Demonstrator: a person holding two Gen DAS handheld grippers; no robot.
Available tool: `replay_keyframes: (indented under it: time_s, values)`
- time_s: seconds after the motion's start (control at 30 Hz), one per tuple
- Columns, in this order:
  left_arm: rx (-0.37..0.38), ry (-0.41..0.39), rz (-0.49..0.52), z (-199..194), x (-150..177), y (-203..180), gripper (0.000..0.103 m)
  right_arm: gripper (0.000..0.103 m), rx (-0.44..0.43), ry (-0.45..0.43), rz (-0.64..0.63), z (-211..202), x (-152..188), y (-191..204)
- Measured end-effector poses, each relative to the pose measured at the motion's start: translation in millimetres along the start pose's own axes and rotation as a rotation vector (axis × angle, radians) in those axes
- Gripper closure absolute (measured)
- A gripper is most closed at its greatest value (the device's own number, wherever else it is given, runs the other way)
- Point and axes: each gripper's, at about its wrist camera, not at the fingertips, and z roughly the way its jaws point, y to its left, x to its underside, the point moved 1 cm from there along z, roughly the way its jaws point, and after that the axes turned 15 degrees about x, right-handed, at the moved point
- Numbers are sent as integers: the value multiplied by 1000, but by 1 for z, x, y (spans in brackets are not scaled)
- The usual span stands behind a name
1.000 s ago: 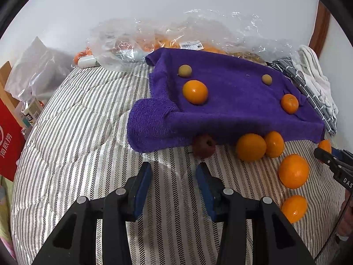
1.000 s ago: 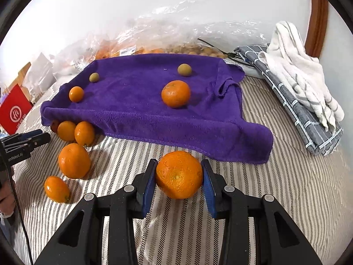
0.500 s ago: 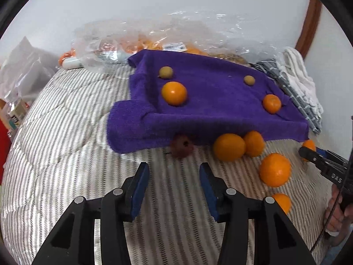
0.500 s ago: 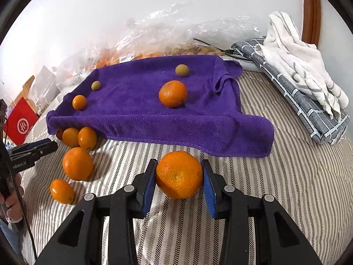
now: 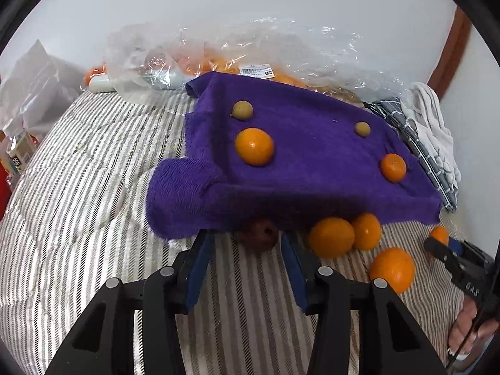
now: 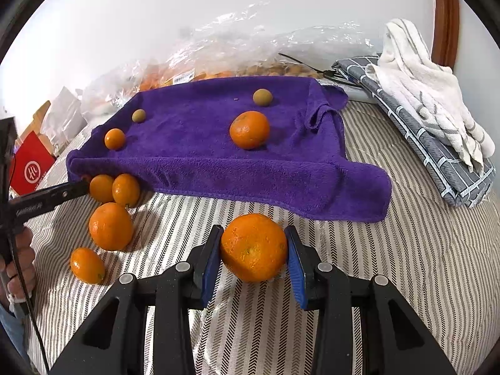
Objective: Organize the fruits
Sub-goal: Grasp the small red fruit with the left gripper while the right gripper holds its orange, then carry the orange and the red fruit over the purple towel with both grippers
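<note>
Right wrist view, striped bedding (image 6: pixel 406 250), purple towel (image 6: pixel 203 162), white wall (image 6: pixel 156 15), right hand-held gripper (image 6: pixel 253 250) grasping orange (image 6: pixel 253 247), left hand-held gripper (image 5: pixel 245 247) released.

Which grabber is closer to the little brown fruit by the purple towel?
Left. The left gripper has its open fingers on either side of the brown fruit. The right gripper is farther off, shut on a big orange beyond the loose oranges.
</note>
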Motion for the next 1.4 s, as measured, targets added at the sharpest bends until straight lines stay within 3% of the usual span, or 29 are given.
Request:
replay_keyframes:
  time_s: [0.07,0.17,0.27,0.5,0.97,1.2,1.4]
  values:
    - [2,1,7,3,-2,-5,61,64,0,0,2,-1,0,0]
    - [-13,6,29,9,-1,-12,75,64,0,0,2,-1,0,0]
    - [-12,11,49,10,0,-16,80,64,-1,1,3,-1,0,0]
    - [57,-58,-24,-5,1,-1,80,64,-8,-3,16,-2,1,-1]
    - [84,-207,19,-45,-3,-10,80,64,-6,-47,88,-13,-4,-12]
    - [44,-220,68,-71,-14,-21,80,64,2,-109,103,-47,-34,-25]
    - [40,-263,87,-86,-43,-32,80,64,9,-179,87,-67,-67,-25]
